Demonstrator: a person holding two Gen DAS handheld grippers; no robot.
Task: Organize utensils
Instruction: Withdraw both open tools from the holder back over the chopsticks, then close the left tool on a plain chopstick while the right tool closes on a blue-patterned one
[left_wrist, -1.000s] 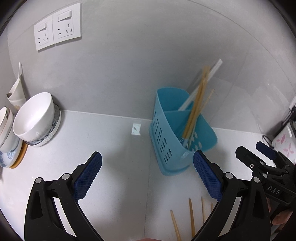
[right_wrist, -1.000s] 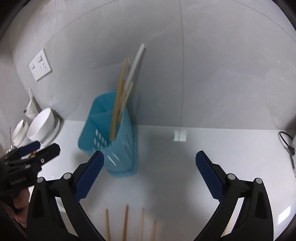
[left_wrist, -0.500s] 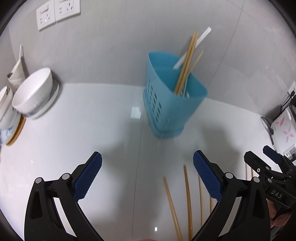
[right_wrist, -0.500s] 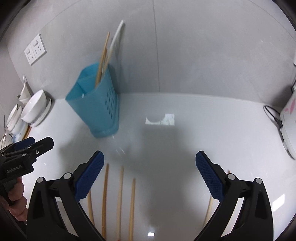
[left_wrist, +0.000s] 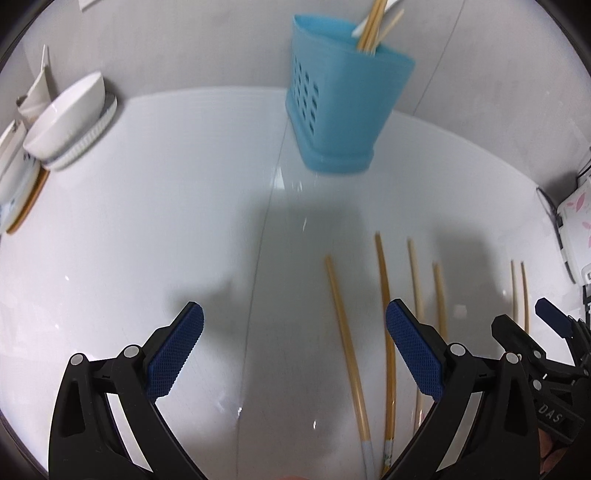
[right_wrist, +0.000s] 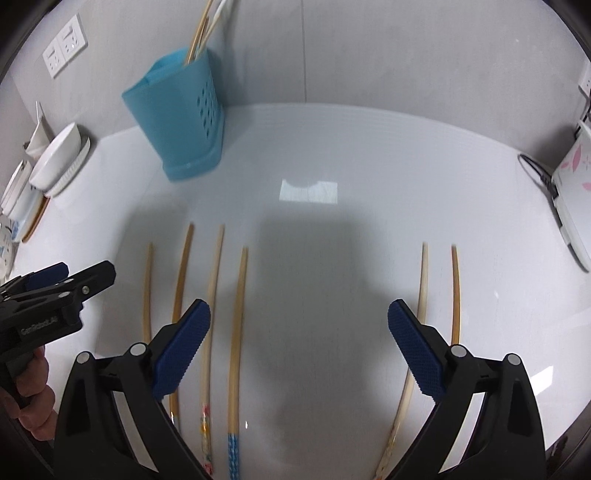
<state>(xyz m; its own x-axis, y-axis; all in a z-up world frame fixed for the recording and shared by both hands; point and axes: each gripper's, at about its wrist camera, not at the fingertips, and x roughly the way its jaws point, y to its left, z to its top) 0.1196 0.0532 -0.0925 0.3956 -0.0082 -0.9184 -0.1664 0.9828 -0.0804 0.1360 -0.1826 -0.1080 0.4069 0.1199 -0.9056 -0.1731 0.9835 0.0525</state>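
A blue perforated utensil holder (left_wrist: 343, 107) stands upright near the back wall with several chopsticks sticking out of it; it also shows in the right wrist view (right_wrist: 181, 118). Several loose wooden chopsticks (right_wrist: 236, 328) lie in a row on the white counter, with two more chopsticks (right_wrist: 456, 295) apart at the right. In the left wrist view the chopsticks (left_wrist: 347, 328) lie ahead and right. My left gripper (left_wrist: 293, 350) is open and empty above the counter, left of the row. My right gripper (right_wrist: 299, 343) is open and empty, over the gap between the two groups.
White bowls and plates (left_wrist: 62, 125) are stacked at the far left. Wall sockets (right_wrist: 64, 46) sit on the grey back wall. A white device with pink flowers (right_wrist: 572, 184) and a cable lies at the right edge.
Both grippers have pulled back and tilted down from the holder. The holder has moved up in both views and the chopsticks on the counter have come into full view. Both stay open.
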